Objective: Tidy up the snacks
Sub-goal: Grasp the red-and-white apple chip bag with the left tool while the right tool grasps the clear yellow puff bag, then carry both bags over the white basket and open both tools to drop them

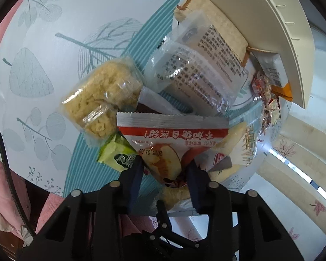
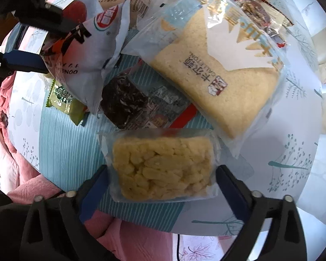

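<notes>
A white and red snack packet [image 1: 169,139] with an apple picture is pinched at its lower end between the dark blue fingers of my left gripper [image 1: 165,169], which is shut on it. The right wrist view shows that same packet [image 2: 87,43] held by the left gripper [image 2: 41,43] at the upper left. A clear-wrapped yellow puffed-rice cake [image 2: 163,167] lies on the tablecloth between the wide-spread fingers of my right gripper [image 2: 163,180]. The pads stand beside the wrapper's edges and do not squeeze it. The same cake [image 1: 100,102] appears left of the pile.
A sliced-bread packet [image 2: 217,76], a dark brownie packet [image 2: 123,102], a green packet [image 2: 63,102] and clear packets with printed text [image 1: 195,76] crowd the leaf-patterned tablecloth [image 1: 43,43]. A white basket rim [image 1: 282,32] curves at the upper right. Pink fabric [image 2: 21,174] borders the table edge.
</notes>
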`<state>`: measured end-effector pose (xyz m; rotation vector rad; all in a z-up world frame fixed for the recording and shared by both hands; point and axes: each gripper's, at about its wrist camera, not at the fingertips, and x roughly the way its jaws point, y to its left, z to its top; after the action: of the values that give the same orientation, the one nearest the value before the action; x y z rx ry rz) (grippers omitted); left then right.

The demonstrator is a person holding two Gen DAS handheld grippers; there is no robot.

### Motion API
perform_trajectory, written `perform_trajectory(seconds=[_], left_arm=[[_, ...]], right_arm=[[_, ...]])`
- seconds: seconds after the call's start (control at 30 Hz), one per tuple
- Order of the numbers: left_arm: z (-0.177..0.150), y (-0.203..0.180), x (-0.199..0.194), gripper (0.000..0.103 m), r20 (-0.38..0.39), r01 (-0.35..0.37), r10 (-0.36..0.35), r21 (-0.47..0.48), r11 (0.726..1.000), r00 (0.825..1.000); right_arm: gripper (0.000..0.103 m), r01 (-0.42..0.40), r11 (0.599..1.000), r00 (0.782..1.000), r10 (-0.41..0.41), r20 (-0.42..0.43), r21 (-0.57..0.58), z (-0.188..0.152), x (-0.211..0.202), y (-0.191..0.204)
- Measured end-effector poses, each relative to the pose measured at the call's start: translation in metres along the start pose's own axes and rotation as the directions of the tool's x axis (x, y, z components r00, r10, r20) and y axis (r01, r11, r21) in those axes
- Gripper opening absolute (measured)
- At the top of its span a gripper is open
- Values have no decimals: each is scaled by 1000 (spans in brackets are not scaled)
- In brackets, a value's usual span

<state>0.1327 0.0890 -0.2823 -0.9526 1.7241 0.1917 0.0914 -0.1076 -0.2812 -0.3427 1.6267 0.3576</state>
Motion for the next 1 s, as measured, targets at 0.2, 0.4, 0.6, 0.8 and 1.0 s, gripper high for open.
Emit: perform_trajectory(seconds=[0.2,0.4,0.6,0.8,1.0], left_arm=[[-13,-6,1,33,15,-15,15,-8,1000,1000],[-30,-8,-10,33,48,-4,5,-12,1000,999],[-51,-14,-35,33,78,9,-9,-2,1000,997],[-74,-18,-70,33,121,48,-49,12,999,991],[-83,-29,-108,33,188,114,-120,42,993,975]], right_arm=[[83,-31,999,999,30,14,8,-10,-9,0],[83,-84,996,996,84,14,33,-18,-20,-23],[82,-143,988,989,141,36,54,-5,-31,-54],[82,-191,981,978,187,89,40,2,-61,-80],[82,-238,971,961,230,155,35,11,-100,-103]])
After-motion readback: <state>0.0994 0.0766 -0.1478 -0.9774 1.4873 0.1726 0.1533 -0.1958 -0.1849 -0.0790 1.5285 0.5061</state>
